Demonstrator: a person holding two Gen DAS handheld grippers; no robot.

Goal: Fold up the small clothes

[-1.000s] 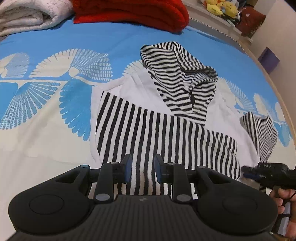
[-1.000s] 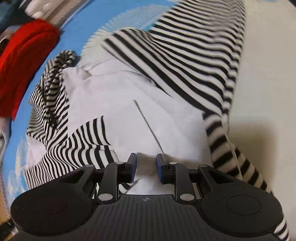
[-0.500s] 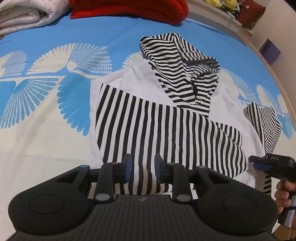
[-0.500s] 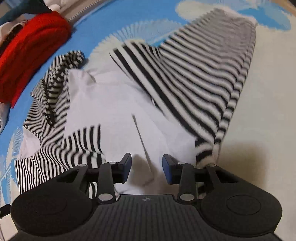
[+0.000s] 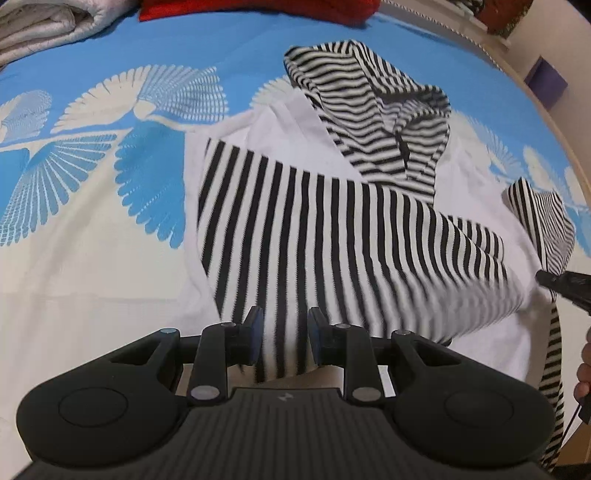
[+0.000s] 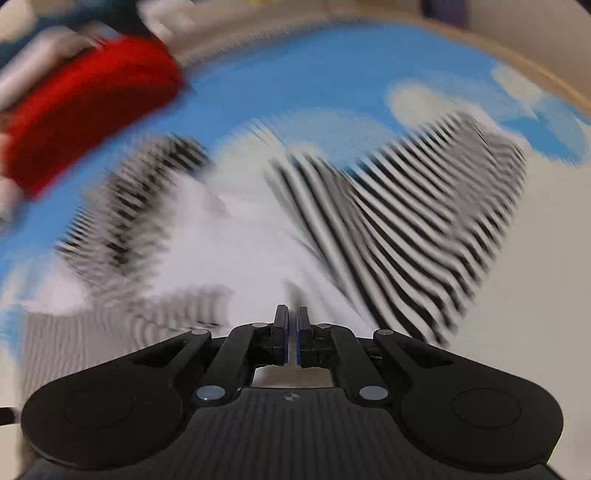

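Note:
A white hoodie point(image 5: 288, 122) with a black-and-white striped hood point(image 5: 369, 110) lies on the bed. One striped sleeve point(image 5: 332, 240) is folded across its body. My left gripper point(image 5: 284, 332) is shut on that sleeve's end, and the fabric bunches between the pads. The other striped sleeve point(image 5: 546, 221) lies at the right edge. My right gripper point(image 5: 543, 278) meets the hoodie's right side, where the white cloth draws to a point. In the blurred right wrist view, the right gripper point(image 6: 291, 332) has its jaws closing to a thin gap over the white hoodie point(image 6: 240, 251), with white cloth between them.
A red blanket point(image 5: 258, 9) and a folded pale quilt point(image 5: 48, 22) lie at the far end of the blue and cream bedsheet point(image 5: 74, 277). The bed's wooden edge point(image 5: 554, 122) curves along the right, with a purple box point(image 5: 546, 79) beyond. A hand point(image 5: 583, 373) shows at right.
My right gripper's jaws widened over the white hem, then came nearly together on it, and its view rolled and blurred. My left gripper sank a little with the sleeve.

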